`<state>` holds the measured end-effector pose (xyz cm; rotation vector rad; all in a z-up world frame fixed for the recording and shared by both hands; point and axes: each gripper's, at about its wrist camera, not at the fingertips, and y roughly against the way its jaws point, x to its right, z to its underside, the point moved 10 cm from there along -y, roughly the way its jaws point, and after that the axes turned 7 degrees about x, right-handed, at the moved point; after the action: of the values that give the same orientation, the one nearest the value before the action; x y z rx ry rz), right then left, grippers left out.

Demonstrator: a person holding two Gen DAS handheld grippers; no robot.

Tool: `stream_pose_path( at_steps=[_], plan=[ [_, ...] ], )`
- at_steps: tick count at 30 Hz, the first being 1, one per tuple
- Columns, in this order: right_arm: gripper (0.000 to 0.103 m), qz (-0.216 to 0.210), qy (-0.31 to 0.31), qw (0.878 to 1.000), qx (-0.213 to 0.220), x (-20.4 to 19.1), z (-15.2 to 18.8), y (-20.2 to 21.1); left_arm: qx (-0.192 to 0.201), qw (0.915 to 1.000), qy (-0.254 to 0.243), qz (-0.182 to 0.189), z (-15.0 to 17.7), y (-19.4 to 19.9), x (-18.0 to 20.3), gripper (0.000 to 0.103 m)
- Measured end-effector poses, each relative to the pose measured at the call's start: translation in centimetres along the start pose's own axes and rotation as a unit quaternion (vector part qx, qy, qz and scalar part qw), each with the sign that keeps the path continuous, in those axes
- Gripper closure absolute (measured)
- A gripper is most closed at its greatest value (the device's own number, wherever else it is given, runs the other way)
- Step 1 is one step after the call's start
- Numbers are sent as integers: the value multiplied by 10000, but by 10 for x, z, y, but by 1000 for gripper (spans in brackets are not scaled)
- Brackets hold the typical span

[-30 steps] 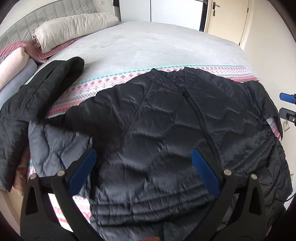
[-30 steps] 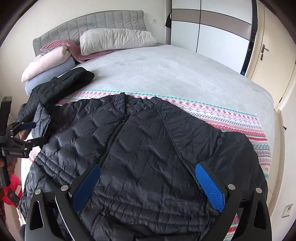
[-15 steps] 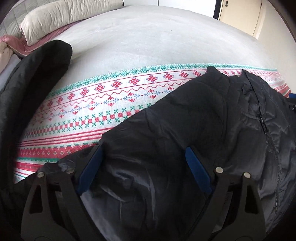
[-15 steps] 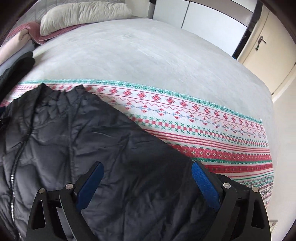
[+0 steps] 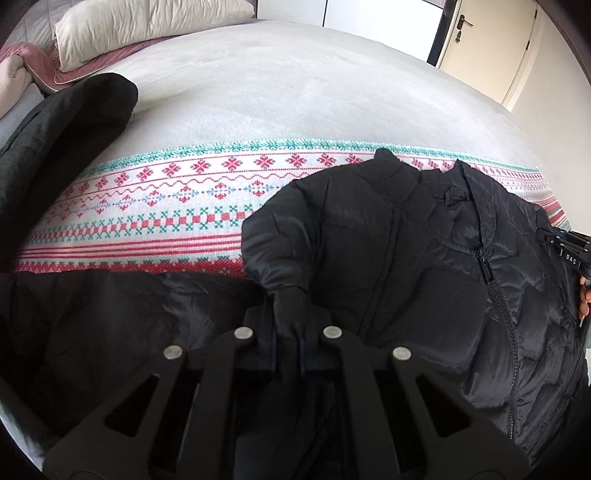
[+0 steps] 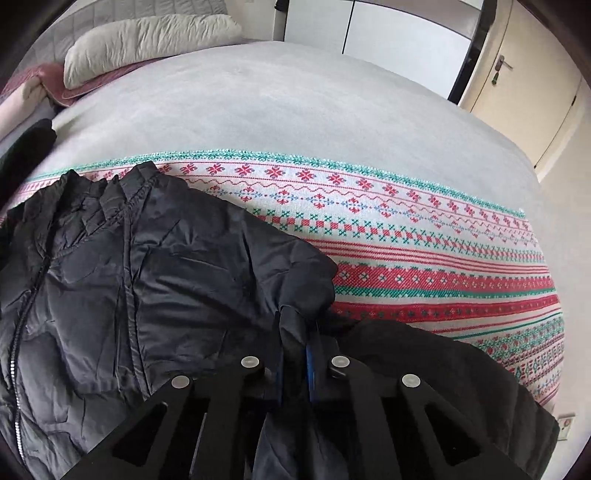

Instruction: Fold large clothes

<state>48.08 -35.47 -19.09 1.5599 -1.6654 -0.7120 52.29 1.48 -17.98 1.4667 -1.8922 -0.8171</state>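
Note:
A black quilted puffer jacket lies front up on the bed, its zip running down the middle; it also shows in the right wrist view. My left gripper is shut on a pinch of the jacket's fabric at its left shoulder. My right gripper is shut on a pinch of fabric at the jacket's right shoulder. Both pinches are raised into small peaks. The jacket's sleeves run off to the sides below the grippers.
The jacket rests on a patterned red, green and white blanket over a grey bed. A second dark garment lies at the left. Pillows are at the head. A door stands at the far right.
Both grippers have moved down onto the jacket's shoulders and shut on the fabric; they were open half a second ago.

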Motion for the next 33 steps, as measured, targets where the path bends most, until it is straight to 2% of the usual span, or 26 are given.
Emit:
stream_pose_path(
  at_steps=[4,9,11,12,13,14,15,16,17,20,25,29,33],
  plan=[
    [97,371,-88,9987,349,6,-27,8,453,9988,178,41,-26,15,5,94],
    [96,877,-109,9932,763,15,-84,12,930,9951,319,146,-54,22,17,92],
    [93,946,-279,9923,744,23,-97,8,943,9953,174,-97,-57,20,19,80],
    [87,856,-434,9927,735,23,-99,8,927,9953,92,-278,-56,22,17,76],
    [83,795,-549,9924,758,22,-99,11,929,9949,-38,-393,-54,26,17,62],
    [72,709,-597,9922,832,18,-99,16,967,9940,-225,-449,-53,35,17,52],
    [52,600,-544,9926,899,13,-98,21,1034,9924,-427,-515,-51,46,18,32],
    [41,491,-429,9934,941,8,-94,28,1125,9902,-569,-596,-49,60,16,22],
    [31,386,-297,9938,1000,1,-90,37,1164,9888,-674,-648,-46,73,13,22],
    [31,228,-5,9953,943,-7,-80,51,1117,9871,-783,-836,-27,107,-7,21],
    [27,-138,-142,9963,838,-13,-49,90,1009,9874,-687,-1009,12,148,-44,13],
    [22,-574,-492,9943,758,-20,-23,121,672,9921,-508,-933,45,141,-56,13],
    [22,-865,-553,9929,608,-33,-2,142,197,9963,-307,-780,73,108,-57,13]
  ],
)
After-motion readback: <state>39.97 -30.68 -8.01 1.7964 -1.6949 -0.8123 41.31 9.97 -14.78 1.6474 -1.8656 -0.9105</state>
